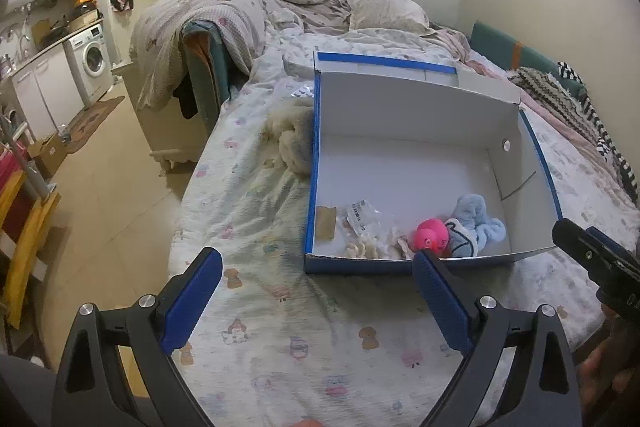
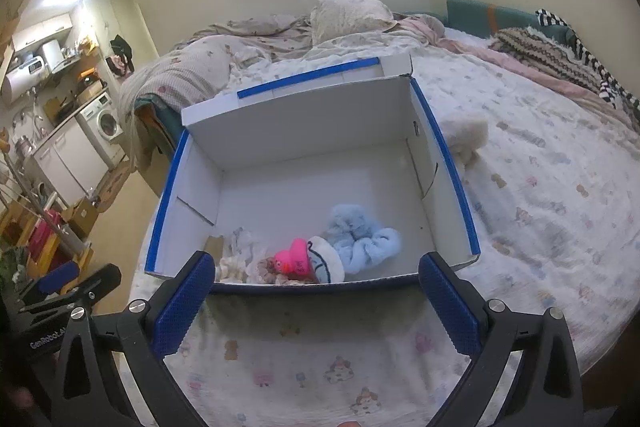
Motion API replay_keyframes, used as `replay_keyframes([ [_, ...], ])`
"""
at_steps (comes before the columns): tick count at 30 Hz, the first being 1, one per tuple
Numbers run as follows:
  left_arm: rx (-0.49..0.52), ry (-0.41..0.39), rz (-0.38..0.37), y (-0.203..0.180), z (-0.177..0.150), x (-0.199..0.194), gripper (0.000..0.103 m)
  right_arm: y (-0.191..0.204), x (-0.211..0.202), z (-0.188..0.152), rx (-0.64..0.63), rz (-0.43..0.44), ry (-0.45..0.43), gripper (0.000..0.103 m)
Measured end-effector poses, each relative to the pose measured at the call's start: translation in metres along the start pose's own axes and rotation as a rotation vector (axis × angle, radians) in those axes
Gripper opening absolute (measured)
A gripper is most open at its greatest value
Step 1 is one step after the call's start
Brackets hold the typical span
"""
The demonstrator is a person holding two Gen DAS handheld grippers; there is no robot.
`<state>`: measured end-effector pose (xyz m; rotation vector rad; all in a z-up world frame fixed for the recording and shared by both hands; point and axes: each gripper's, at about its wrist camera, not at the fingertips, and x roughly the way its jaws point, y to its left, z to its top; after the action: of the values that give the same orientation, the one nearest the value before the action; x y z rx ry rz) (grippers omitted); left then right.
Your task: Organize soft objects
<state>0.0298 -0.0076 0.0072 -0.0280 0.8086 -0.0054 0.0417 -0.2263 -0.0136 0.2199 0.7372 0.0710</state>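
Both tongs (image 1: 316, 269) (image 2: 312, 275) released, empty; pink duck (image 2: 294, 261) in box (image 2: 444, 147) just beyond.

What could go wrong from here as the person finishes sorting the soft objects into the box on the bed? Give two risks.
1. The cream fluffy toy lies on the bed outside the box, tight against its wall; grabbing it may nudge the box.
2. The box sits near the mattress edge on soft bedding, so a push from the open left gripper or right gripper might tip it.
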Motion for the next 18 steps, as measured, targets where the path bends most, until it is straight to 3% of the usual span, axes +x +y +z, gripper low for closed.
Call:
replay_keyframes([
  [18,-0.001,0.007,-0.004,0.0014,-0.0004,0.0025,0.096,-0.0037,0.0058,0.0009,0.018,-0.007,0.016,0.103],
])
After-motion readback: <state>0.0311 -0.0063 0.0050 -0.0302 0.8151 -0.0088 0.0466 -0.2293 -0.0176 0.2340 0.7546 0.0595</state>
